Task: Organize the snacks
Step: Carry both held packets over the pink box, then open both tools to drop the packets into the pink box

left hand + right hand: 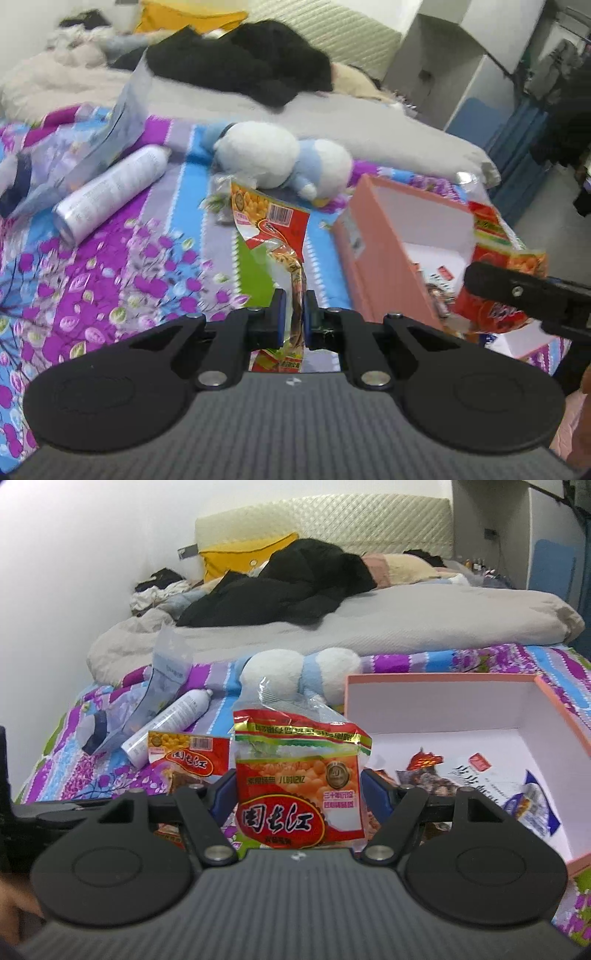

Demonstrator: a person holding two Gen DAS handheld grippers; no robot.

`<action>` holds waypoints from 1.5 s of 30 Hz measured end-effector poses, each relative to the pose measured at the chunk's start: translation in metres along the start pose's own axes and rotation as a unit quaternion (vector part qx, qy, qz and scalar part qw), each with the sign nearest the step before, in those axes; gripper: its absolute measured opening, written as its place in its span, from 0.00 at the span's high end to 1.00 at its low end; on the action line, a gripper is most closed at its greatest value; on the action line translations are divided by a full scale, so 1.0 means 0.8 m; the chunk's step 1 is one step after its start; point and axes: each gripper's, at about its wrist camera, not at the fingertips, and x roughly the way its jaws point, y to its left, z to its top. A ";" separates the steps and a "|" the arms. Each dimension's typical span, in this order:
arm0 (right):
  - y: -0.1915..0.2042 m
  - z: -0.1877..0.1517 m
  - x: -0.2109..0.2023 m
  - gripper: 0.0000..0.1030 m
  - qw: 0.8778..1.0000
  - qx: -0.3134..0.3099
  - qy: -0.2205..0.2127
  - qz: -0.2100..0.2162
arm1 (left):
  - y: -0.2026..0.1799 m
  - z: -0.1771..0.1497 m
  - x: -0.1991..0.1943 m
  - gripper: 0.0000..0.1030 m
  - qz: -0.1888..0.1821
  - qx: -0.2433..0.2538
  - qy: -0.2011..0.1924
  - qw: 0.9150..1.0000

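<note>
The pink box (561,716) lies open on the flowered bedspread (110,266), and everything else sits in relation to it. Inside it, on the white floor, rests a pale printed snack packet (491,779). Just left of the box, the left gripper (294,314) has its fingers pressed close together, pinching the crumpled edge of a red snack bag (269,221) that trails away toward the plush toy (280,158). At the box's near left edge, the right gripper (295,797) holds a second red snack bag (299,790) upright between its fingers, which are spread wide to the bag's width and press its two sides. Beyond the box's left wall lies the white and blue plush toy, and farther left a white spray can (110,192) lies on its side beside a clear plastic pouch (166,675).
</note>
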 end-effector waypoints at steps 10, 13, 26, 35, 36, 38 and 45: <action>-0.052 -0.001 -0.040 0.29 0.999 0.016 -0.017 -0.043 | -0.074 0.025 -0.022 0.89 -0.041 0.045 -0.024 0.998; -0.076 0.004 -0.040 0.29 0.998 0.015 -0.013 -0.060 | -0.102 0.038 -0.018 0.89 -0.059 0.060 -0.026 0.996; -0.177 0.028 0.015 0.29 0.992 0.055 0.086 -0.069 | -0.207 0.090 0.055 0.89 -0.117 0.109 0.046 0.986; -0.209 0.023 0.056 0.28 0.981 0.060 0.170 -0.068 | -0.215 0.082 0.106 0.88 -0.117 0.100 0.125 0.980; -0.210 0.022 0.057 0.28 0.980 0.060 0.173 -0.072 | -0.215 0.081 0.106 0.87 -0.118 0.100 0.126 0.980; -0.211 0.023 0.057 0.28 0.979 0.059 0.180 -0.070 | -0.215 0.082 0.106 0.79 -0.125 0.095 0.126 0.980; -0.220 0.026 0.049 0.00 0.979 0.077 0.166 -0.085 | -0.214 0.088 0.093 0.32 -0.123 0.093 0.115 0.981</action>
